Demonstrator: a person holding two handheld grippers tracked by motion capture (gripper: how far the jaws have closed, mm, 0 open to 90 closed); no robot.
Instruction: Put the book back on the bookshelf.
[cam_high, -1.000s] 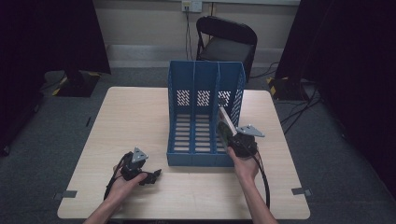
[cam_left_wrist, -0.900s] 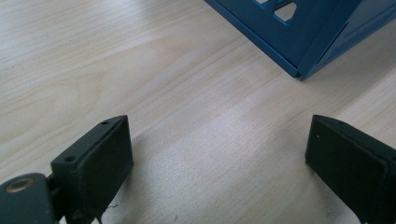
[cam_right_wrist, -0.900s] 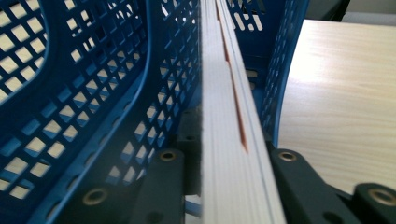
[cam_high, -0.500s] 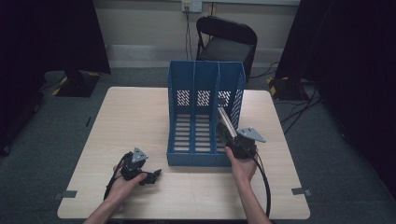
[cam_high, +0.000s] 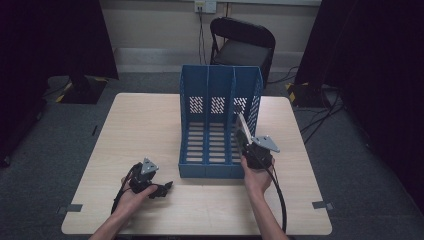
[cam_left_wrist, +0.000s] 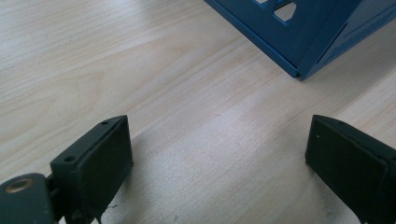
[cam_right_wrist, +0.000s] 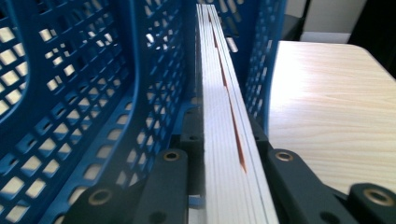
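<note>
Right hand-held gripper (cam_high: 243, 134) is clamped on a stack of white sheets/thin booklets w/ an orange-red edge showing (cam_right_wrist: 224, 140) — jaws pinch it from both sides, pads pressed flat on the stack in the right gripper view. The stack stands on edge, tilted a bit, its far end reaching into the rightmost compartment of the blue perforated plastic three-slot file rack (cam_high: 220, 107). From the high view the stack (cam_high: 243, 127) sits right at the open front of that slot, by the rack's right wall; can't tell if its bottom edge touches the rack floor.

The rack itself lies roughly mid-counter, its tall back towards the far edge and its low front lip pointing at the near edge. The light wood-grain counter (cam_high: 145, 125) carries it all.

Left hand-held gripper (cam_high: 167, 186) rests on the counter nr the near edge, left of the rack's front-left corner — jaws spread wide, nothing btwn them, just bare wood in the left gripper view (cam_left_wrist: 219, 154). The rack's blue corner (cam_left_wrist: 303, 42) shows just ahead of it, not touching.

A black folding chair (cam_high: 242, 45) stands behind the counter's far edge.
</note>
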